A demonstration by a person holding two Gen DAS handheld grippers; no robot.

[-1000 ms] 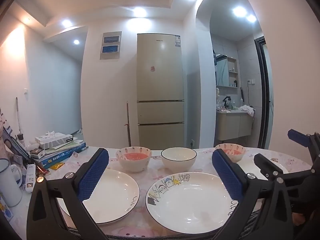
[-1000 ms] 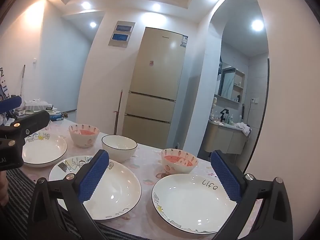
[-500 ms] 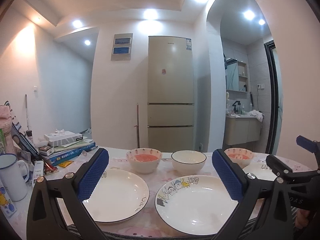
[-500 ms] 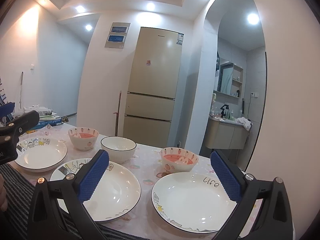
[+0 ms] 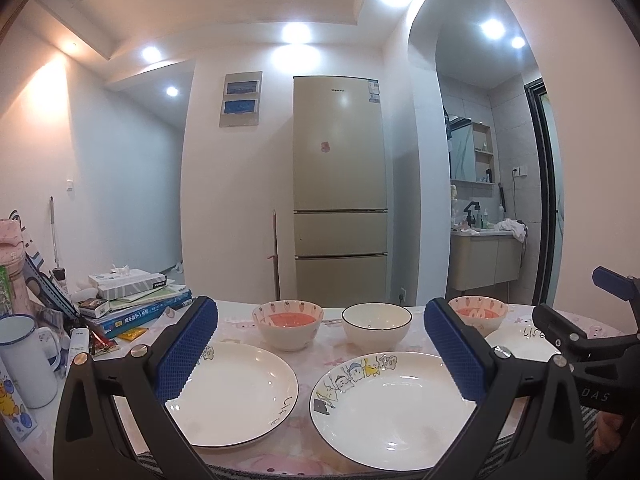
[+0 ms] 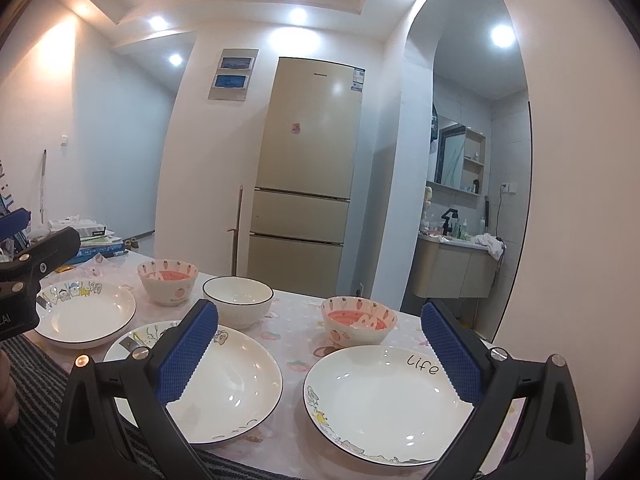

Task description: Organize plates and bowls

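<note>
The word "Life" is written on the rim of the right plate [image 6: 384,400]; the letters "DAS" stand on the right gripper [image 5: 576,334] body.

The right gripper [image 6: 320,344] hangs above the table [image 6: 296,332], jaws wide apart, nothing between them; three plates [image 6: 384,404] [image 6: 228,388] [image 6: 86,314] lie in a row, three bowls [image 6: 358,320] [image 6: 238,300] [image 6: 168,282] behind them; the left gripper [image 6: 24,268] shows at the left edge; a fridge [image 6: 308,172] stands beyond.

walls white | beige fridge [image 5: 340,200] | ceiling spotlights lit | arched bathroom doorway [image 6: 472,160]
</note>
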